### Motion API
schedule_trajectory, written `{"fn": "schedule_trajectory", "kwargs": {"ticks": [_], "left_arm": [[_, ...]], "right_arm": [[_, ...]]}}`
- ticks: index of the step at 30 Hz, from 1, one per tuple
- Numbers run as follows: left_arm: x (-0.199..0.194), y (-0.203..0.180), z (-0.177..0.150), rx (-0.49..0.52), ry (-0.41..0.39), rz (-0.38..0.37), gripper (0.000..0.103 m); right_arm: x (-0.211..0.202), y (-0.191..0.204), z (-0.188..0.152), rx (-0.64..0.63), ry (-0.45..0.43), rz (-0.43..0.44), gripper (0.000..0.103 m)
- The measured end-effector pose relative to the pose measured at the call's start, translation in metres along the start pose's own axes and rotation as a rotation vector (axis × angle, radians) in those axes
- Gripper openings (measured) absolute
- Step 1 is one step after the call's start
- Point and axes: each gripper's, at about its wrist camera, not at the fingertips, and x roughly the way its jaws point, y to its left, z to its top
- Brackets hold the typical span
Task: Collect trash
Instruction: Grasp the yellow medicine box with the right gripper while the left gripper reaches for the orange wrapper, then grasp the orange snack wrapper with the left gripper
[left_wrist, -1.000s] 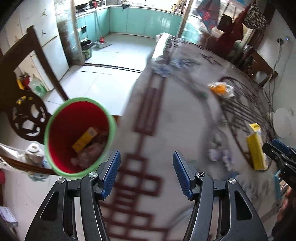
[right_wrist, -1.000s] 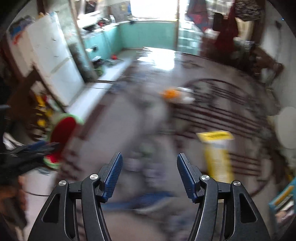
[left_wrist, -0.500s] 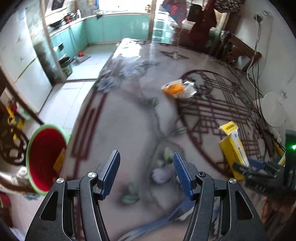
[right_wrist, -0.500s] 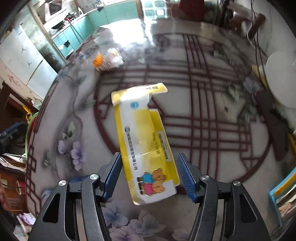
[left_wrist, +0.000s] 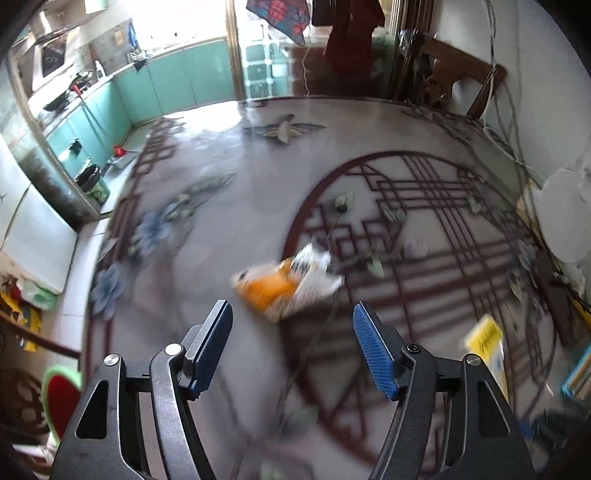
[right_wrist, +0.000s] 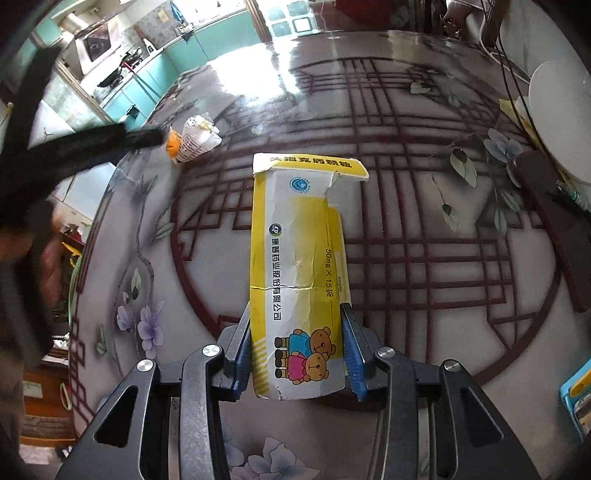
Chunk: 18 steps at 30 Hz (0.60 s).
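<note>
The yellow carton (right_wrist: 295, 273), an opened, creased box printed with two cartoon bears, lay flat on the patterned table (right_wrist: 424, 229) with its near end between the blue pads of the right gripper (right_wrist: 297, 354); the pads pressed against both of its long sides, so it looked clamped but not yet lifted. Farther off, toward the table's kitchen-side edge, the orange-and-white wrapper (left_wrist: 286, 282) lay crumpled and untouched, just ahead of the left gripper (left_wrist: 291, 347), whose fingers stood wide apart with nothing between them. The red bin (left_wrist: 61, 397) with its green rim showed at the lower left of the left wrist view, off the table's edge; its contents could not be made out. By this reading the job was partway through: one piece was gripped and needed carrying to the bin, and the wrapper was yet to be picked up. A white round object (right_wrist: 557, 122) and a dark flat object (right_wrist: 550, 221) sat at the table's right side, apparently not trash.
</note>
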Motion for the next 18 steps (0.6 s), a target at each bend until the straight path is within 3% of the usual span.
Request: {"fn": "schedule_trajectory", "kwargs": {"ticks": [8,10,11,14,15,18], "left_arm": [[0.045,-0.005,0.016,-0.003,0.050,0.043,0.065],[0.047,-0.006,0.014,0.027,0.055,0.067,0.048],[0.046,-0.006,0.012,0.036,0.051,0.073,0.047],[0.037,-0.004,0.006,0.055,0.033,0.066,0.029],[0.032,-0.004,0.005,0.064,0.026,0.085,0.003],[0.007,0.005,-0.006,0.032,-0.002,0.080,0.003]], "right_arm": [[0.007,-0.001,0.002,0.000,0.006,0.009,0.041],[0.008,0.001,0.004,-0.009,0.006,0.001,0.041],[0.008,0.001,0.004,-0.014,0.005,-0.003,0.041],[0.008,0.005,0.006,-0.028,0.003,-0.018,0.041],[0.007,0.006,0.006,-0.031,-0.002,-0.023,0.041],[0.003,0.009,0.006,-0.041,-0.011,-0.033,0.041]]}}
